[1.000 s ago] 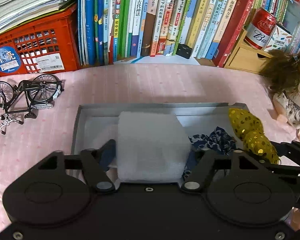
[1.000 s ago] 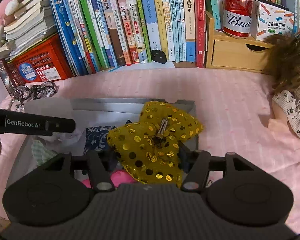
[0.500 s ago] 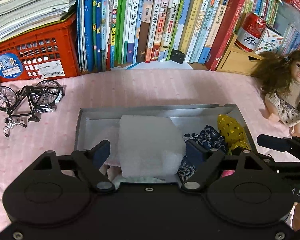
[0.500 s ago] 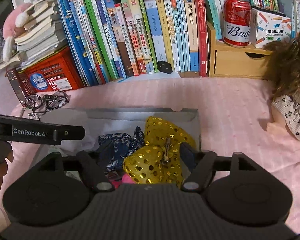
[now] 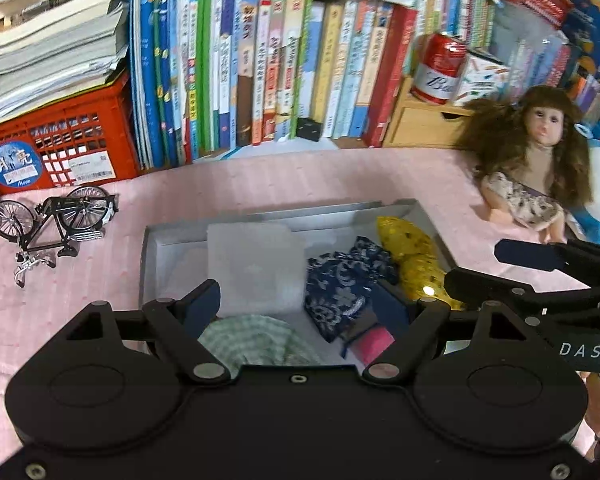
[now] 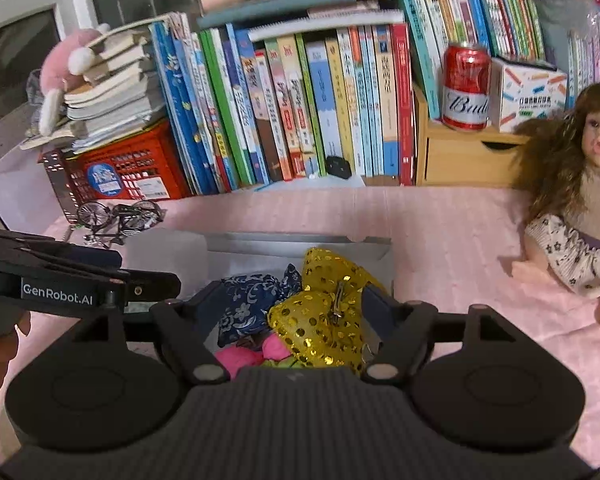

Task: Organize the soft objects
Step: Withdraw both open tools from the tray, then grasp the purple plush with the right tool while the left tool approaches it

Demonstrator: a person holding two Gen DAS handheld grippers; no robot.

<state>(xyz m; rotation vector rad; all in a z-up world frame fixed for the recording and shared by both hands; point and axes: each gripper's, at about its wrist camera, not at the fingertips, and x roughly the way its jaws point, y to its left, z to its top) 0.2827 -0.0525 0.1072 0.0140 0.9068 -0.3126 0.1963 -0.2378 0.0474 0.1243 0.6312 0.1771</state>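
**Both hand-held grippers spread wide above the filled grey box**

Left wrist view: the left hand-held gripper [image 5: 298,300] hangs released over the grey box [image 5: 146,264], its two fingers spread wide and grasping nothing. Inside the box, a white foam block [image 5: 256,264] sits toward the far left, a green checked cloth [image 5: 256,342] lies just in front of it, and a navy patterned cloth [image 5: 346,286] rests beside the block. A pink soft item [image 5: 374,344] shows at the near edge, and a gold sequined bow [image 5: 412,256] lies along the right wall. The box stands on the surface under a pink cloth [image 5: 260,184]. A model bicycle [image 5: 56,222] lies well to the left, a red crate [image 5: 60,148] behind it, and a doll [image 5: 536,168] sits at right. The right hand-held gripper [image 5: 500,268] reaches in from the right edge.

Right wrist view: the right hand-held gripper [image 6: 292,300] is also released, fingers apart around but not pressing the gold sequined bow [image 6: 324,316], which lies in the box on top of the pink soft item [image 6: 256,354] and touching the navy patterned cloth [image 6: 248,300]. A red can [image 6: 466,88] stands on a wooden drawer unit [image 6: 464,160] beside the books [image 6: 300,108].
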